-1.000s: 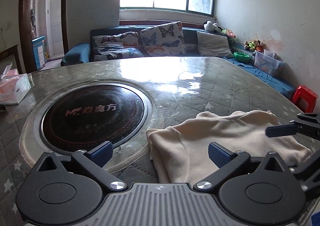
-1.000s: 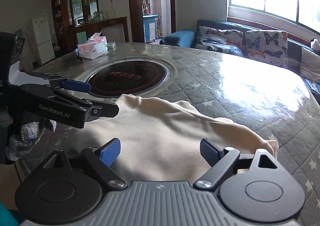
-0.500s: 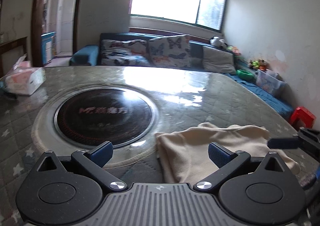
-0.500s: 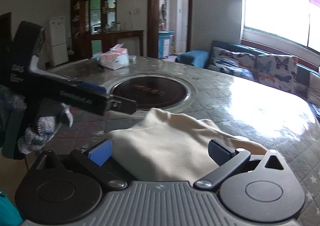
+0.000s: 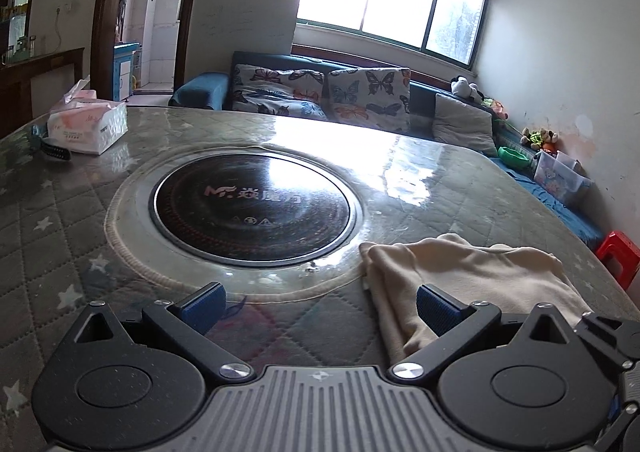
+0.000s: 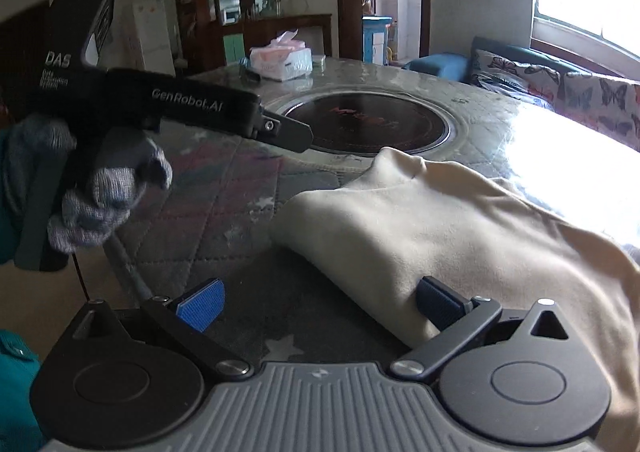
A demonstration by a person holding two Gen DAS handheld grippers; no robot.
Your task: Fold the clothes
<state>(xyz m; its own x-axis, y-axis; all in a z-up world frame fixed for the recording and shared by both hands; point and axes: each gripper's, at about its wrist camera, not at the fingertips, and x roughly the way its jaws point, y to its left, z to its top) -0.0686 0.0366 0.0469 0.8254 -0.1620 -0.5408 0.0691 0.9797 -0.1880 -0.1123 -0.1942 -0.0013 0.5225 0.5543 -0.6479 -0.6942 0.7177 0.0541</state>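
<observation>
A folded cream garment (image 5: 472, 276) lies on the quilted table top, to the right of the round black cooktop (image 5: 252, 208). It also shows in the right wrist view (image 6: 452, 236). My left gripper (image 5: 320, 306) is open and empty, raised above the table to the left of the garment. My right gripper (image 6: 320, 304) is open and empty, at the garment's near left edge; its right finger (image 6: 438, 302) is over the cloth. The left gripper's body (image 6: 192, 108) shows in the right wrist view, held by a gloved hand.
A tissue pack (image 5: 86, 122) sits at the table's far left with a dark strap (image 5: 56, 152) beside it. A sofa with butterfly cushions (image 5: 320, 96) stands behind the table. A red stool (image 5: 618, 258) and a storage box (image 5: 560, 174) are at the right.
Both grippers have pulled back and up from the garment and shifted left. The garment lies folded and has not moved. Both jaws stay open.
</observation>
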